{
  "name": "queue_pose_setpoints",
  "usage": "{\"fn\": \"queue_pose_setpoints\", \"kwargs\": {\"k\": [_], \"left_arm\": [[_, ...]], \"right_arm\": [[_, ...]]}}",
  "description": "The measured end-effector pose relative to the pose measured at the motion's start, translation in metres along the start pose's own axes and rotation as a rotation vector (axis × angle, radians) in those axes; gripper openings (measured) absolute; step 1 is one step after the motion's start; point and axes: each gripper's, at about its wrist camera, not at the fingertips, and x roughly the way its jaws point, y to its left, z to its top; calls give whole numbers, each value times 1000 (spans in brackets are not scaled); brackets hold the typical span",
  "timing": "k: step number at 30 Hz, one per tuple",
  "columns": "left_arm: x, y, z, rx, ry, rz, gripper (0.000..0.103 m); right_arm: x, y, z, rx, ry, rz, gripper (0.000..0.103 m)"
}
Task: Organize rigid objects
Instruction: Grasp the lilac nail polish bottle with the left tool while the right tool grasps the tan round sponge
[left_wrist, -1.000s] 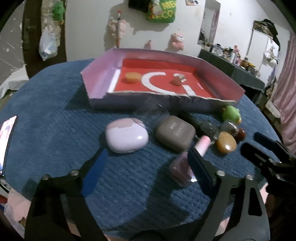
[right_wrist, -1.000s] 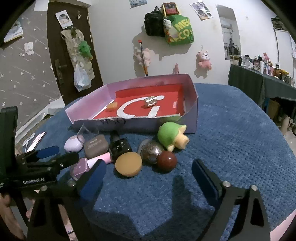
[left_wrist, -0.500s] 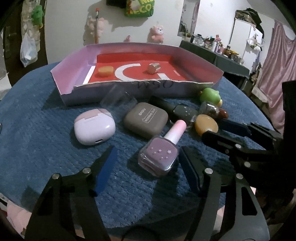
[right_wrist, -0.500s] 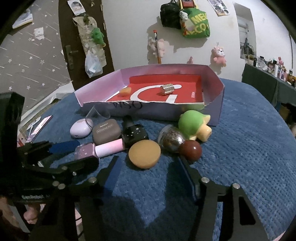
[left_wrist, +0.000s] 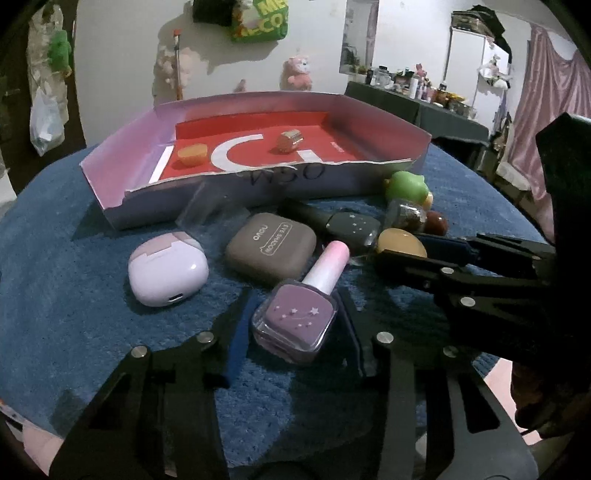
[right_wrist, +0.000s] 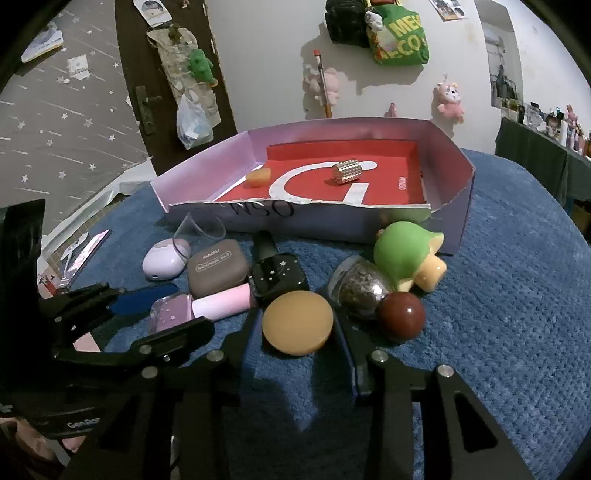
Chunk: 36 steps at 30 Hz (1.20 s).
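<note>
Shallow lilac cardboard tray with red floor (left_wrist: 110, 206), on blue-carpeted table (left_wrist: 74, 295): holds small orange block (left_wrist: 191, 154) and studded silver cylinder (right_wrist: 346, 170).

In front of tray: lilac earbud case (left_wrist: 166, 275), taupe eyeshadow compact (left_wrist: 271, 245), dark green polish bottle (left_wrist: 345, 225), green mushroom toy (right_wrist: 404, 254), brown ball (right_wrist: 400, 315).

Left tool (left_wrist: 291, 328): jaws just closed, gripping purple glass nail-polish bottle with pink cap (left_wrist: 299, 317).

Right tool (right_wrist: 297, 325): jaws just closed, gripping tan round disc (right_wrist: 297, 322).

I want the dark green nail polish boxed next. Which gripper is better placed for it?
Neither is free: the left gripper pinches the purple polish, the right gripper the orange disc. Right is nearer the green bottle.
</note>
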Motion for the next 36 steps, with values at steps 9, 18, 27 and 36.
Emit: {"fn": "queue_pose_setpoints", "kwargs": {"k": [9,18,27,36], "left_arm": [[-9,-1,-3,1,-8,6,41],[-34,11,2,-39,-80,8,41],[-41,16,0,-63,-99,10,41],[-43,18,-2,-68,-101,12,41]], "right_arm": [[-9,-3,0,25,-3,20,40],[-29,2,3,44,-39,62,40],[-36,9,2,34,-46,65,40],[-36,13,1,31,-45,65,40]]}}
